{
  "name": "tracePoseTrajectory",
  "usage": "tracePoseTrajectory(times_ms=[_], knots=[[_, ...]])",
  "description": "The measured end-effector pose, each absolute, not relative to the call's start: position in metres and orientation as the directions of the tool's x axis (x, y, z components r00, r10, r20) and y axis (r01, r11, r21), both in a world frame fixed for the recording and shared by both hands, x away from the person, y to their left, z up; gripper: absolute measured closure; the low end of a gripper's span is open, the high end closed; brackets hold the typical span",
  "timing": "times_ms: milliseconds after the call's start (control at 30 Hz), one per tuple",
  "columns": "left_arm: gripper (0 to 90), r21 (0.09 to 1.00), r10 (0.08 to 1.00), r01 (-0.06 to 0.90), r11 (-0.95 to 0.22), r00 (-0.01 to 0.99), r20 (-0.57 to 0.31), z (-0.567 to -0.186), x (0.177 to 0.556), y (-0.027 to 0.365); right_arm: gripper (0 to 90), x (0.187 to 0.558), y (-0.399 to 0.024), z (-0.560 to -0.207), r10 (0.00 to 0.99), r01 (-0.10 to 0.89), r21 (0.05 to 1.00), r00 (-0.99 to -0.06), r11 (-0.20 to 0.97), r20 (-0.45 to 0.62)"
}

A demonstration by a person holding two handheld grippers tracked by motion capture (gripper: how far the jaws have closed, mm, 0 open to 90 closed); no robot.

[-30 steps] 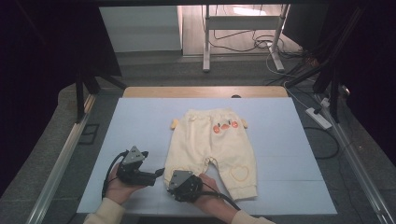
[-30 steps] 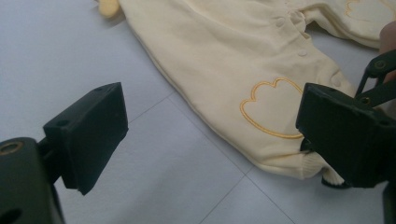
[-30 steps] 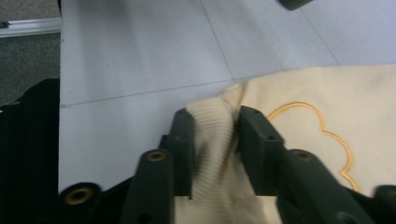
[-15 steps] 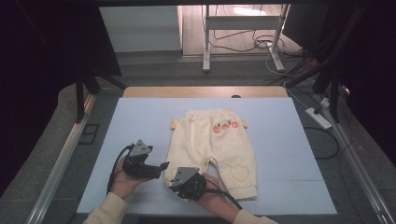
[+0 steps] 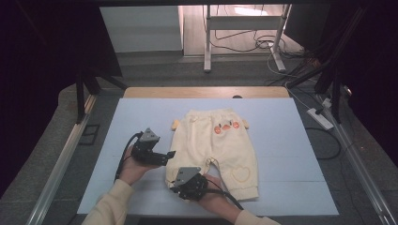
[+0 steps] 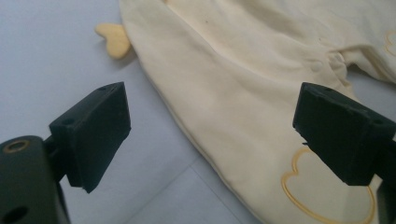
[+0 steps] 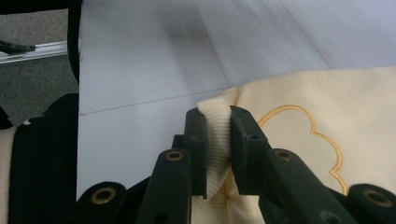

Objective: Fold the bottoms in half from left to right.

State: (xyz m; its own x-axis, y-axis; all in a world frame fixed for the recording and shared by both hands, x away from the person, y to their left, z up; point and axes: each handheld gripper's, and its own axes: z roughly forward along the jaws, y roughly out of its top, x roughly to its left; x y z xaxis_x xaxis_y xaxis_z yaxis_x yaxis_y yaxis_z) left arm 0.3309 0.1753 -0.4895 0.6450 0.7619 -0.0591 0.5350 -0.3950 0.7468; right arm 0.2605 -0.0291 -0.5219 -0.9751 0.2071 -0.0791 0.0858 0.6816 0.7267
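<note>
Cream baby trousers (image 5: 220, 145) lie flat on the pale blue mat (image 5: 281, 140), waist away from me. My right gripper (image 5: 173, 186) is at the near left leg end. In the right gripper view its jaws have just closed, and the gripper (image 7: 218, 135) is shut on the ribbed cuff (image 7: 212, 112), which bunches up between the pads. My left gripper (image 5: 169, 156) hovers open beside the left leg's outer seam. In the left gripper view the gripper (image 6: 217, 121) has its jaws spread wide over the trousers (image 6: 243, 93), touching nothing.
A yellow tab (image 6: 113, 39) sticks out at the waist's left side, and an embroidered heart (image 5: 241, 173) marks the other leg. Metal rails (image 5: 61, 164) run along both sides of the table. Cables and a power strip (image 5: 320, 118) lie on the floor beyond.
My left gripper has moved away from me and to the right, closer to the trousers' left leg. The right gripper has stayed at the cuff.
</note>
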Motion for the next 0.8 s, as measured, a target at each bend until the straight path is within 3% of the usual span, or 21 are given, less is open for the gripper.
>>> tracePoseTrajectory(times_ms=[800], knots=[[14.5,0.726,0.784,0.567,-0.389,0.618,-0.063,-0.499,0.377,0.154,77.5,0.260,-0.030,-0.522,0.193,0.074,0.725,-0.978,0.684,-0.083]])
